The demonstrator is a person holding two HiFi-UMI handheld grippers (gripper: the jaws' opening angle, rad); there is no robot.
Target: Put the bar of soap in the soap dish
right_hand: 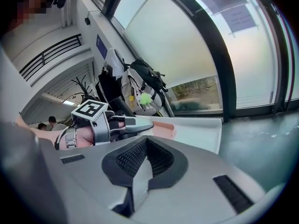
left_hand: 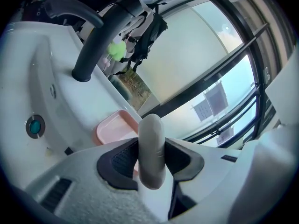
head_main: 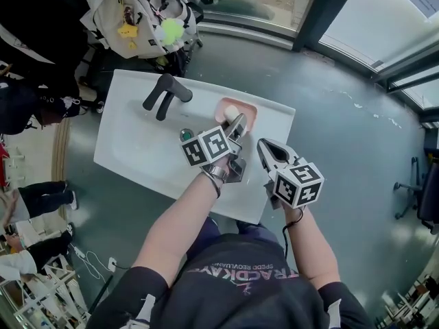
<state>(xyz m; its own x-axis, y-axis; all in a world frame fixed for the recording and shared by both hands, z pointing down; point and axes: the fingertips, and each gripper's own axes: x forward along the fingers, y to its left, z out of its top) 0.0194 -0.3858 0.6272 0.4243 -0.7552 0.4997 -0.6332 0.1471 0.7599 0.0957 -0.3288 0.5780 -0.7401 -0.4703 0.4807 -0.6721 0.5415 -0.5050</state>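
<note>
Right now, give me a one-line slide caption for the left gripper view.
Left gripper clamps the pale bar of soap, pink soap dish beyond it on the white sink.

The white washbasin is filling the middle of the head view, with grey floor showing around it. Its flat rim is running round a shallow bowl. Along the far edge the dark tap is standing up out of the rim, its spout arching over the bowl. Down in the bowl the round drain is showing a teal centre. Further along that far rim, apart from the tap, the pink soap dish is resting flat, open side up.
</note>
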